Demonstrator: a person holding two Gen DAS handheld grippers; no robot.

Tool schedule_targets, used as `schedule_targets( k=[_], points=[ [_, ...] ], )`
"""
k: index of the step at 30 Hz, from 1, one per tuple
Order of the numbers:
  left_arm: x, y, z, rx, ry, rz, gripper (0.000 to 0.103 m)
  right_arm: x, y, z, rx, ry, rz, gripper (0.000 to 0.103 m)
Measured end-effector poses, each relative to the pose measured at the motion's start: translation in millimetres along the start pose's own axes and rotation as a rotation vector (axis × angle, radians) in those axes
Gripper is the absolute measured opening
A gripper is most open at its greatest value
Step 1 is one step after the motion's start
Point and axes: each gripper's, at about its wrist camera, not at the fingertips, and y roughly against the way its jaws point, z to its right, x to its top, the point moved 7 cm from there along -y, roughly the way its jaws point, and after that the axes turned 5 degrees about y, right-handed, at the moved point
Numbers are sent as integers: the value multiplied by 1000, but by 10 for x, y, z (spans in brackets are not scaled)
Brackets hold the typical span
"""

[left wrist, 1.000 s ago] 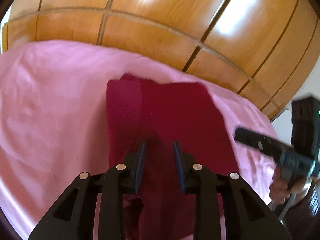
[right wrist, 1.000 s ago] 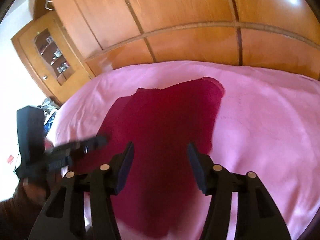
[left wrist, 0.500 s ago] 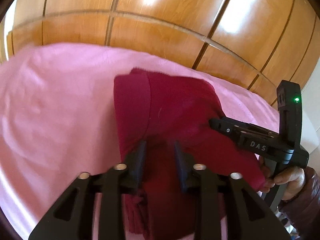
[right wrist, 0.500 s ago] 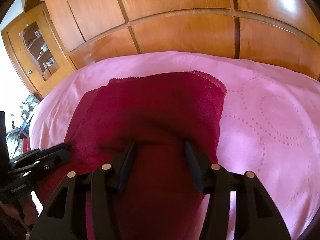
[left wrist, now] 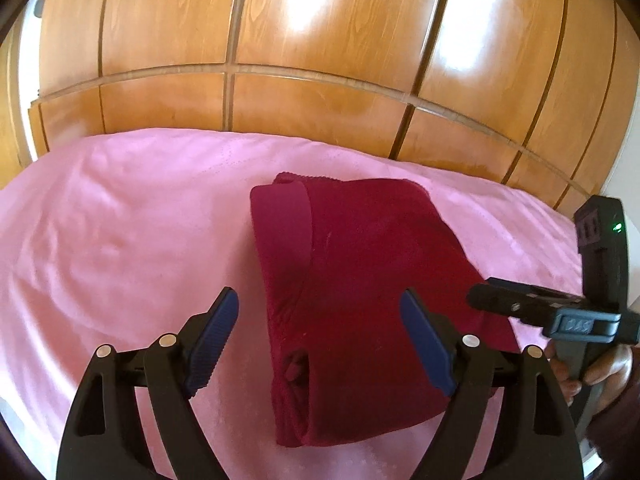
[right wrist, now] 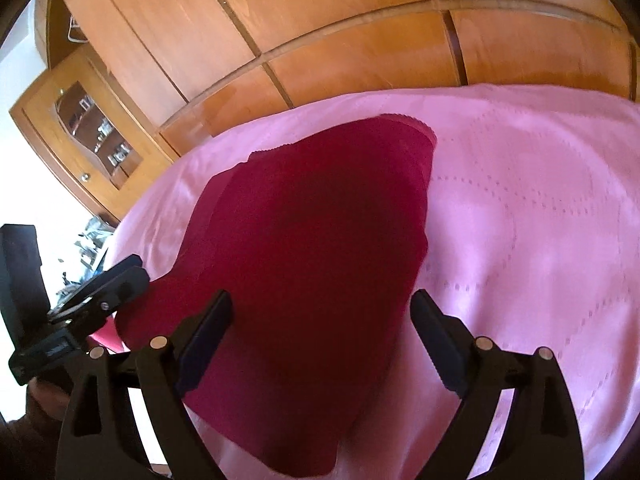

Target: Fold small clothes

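- Jaws of my left gripper point(left wrist: 318, 338) and right gripper point(right wrist: 322, 338) have just spread apart, empty.
- Red garment point(left wrist: 360, 280) lies folded on the bed point(left wrist: 120, 240); this fold looks finished.

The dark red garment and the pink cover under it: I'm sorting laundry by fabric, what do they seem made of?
The dark red garment looks like a soft matte knit, faintly ribbed at its edge. The pink cover looks like a smooth woven cloth with slight sheen and dotted stitched curves, perhaps quilted.
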Motion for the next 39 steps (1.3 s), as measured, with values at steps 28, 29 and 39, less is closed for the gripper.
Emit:
schedule_targets(
  k=[28,29,39],
  points=[
    [-369,-529,-265,-282,199,-155,63,-24,-305,197,167,-192,-51,71],
    [-383,-528,-251,-307,210,-158,59,-21,-300,184,165,-183,-52,66],
    [-365,-294,130,-494,222,-127,35,58,86,103,129,-112,15,33]
  ],
)
